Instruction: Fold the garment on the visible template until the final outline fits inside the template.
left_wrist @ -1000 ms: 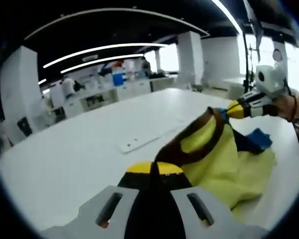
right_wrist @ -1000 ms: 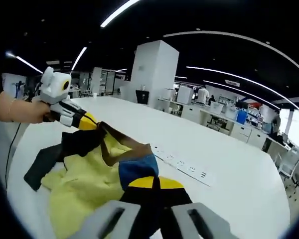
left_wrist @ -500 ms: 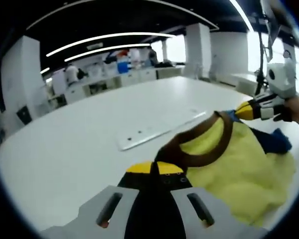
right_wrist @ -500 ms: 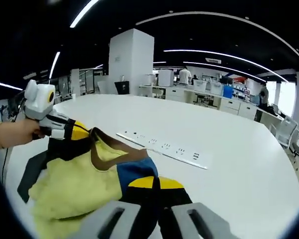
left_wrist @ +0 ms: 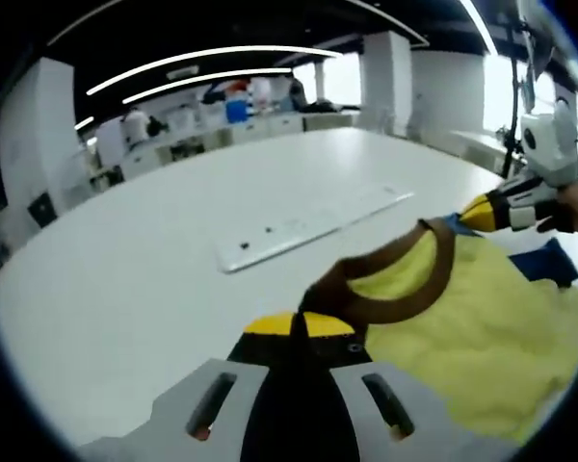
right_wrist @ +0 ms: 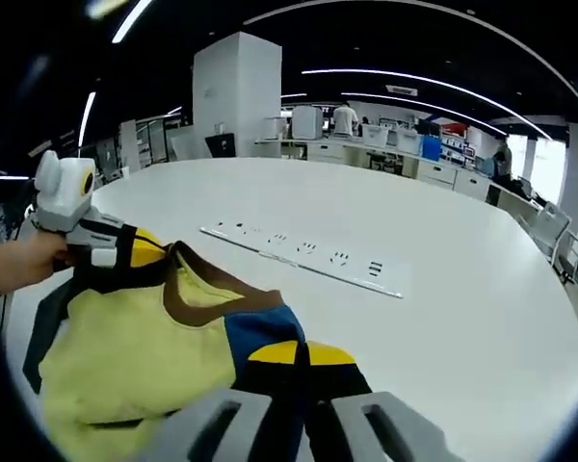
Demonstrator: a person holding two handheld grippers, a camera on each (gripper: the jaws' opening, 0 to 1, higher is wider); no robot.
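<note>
A yellow garment (left_wrist: 482,337) with a brown collar (left_wrist: 395,294) and blue and dark shoulder patches hangs between my two grippers above the white table (left_wrist: 154,279). My left gripper (left_wrist: 299,327) is shut on the collar edge at one shoulder. My right gripper (right_wrist: 302,353) is shut on the blue shoulder patch (right_wrist: 260,330). The right gripper (left_wrist: 477,214) comes into the left gripper view from the right, held by a hand. The left gripper (right_wrist: 140,248) enters the right gripper view from the left, over the garment (right_wrist: 125,351).
A long white strip (right_wrist: 303,258) with small dark marks lies flat on the table (right_wrist: 462,318) beyond the garment; the strip (left_wrist: 308,224) also runs across the left gripper view. Desks, a white pillar (right_wrist: 233,96) and people stand far behind.
Both grippers have spread apart and the garment is stretched wider between them, hanging flatter. Both views have tilted down toward the table.
</note>
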